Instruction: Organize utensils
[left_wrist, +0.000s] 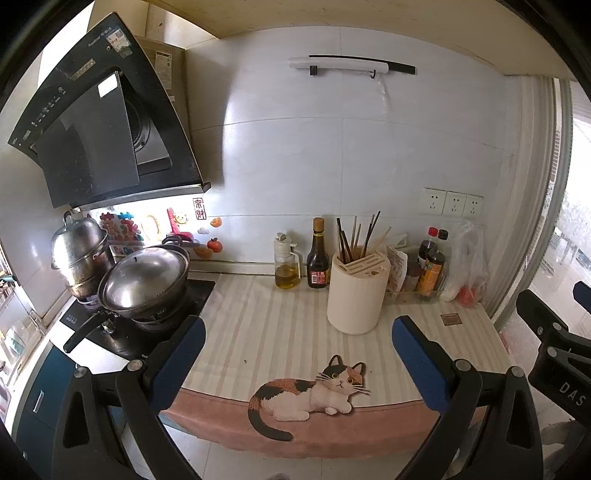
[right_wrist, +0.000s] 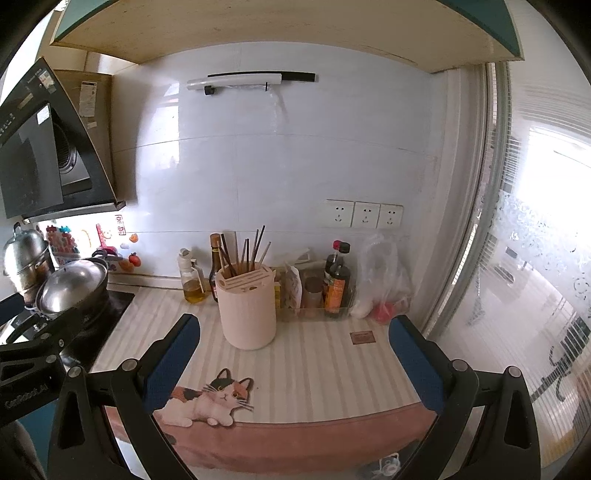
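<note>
Both tools, left (left_wrist: 297, 345) and right (right_wrist: 293, 341), gape wide and empty; next, I judge, comes reaching for the chopsticks (right_wrist: 245, 251) in the holder (right_wrist: 246, 310).

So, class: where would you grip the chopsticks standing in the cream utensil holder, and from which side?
Grip the chopsticks on their bare upper ends, coming from above. Their lower parts sit inside the cream utensil holder, and they fan out leaning, so take one or two at a time. Both the left tool and the right tool are open and empty.
</note>
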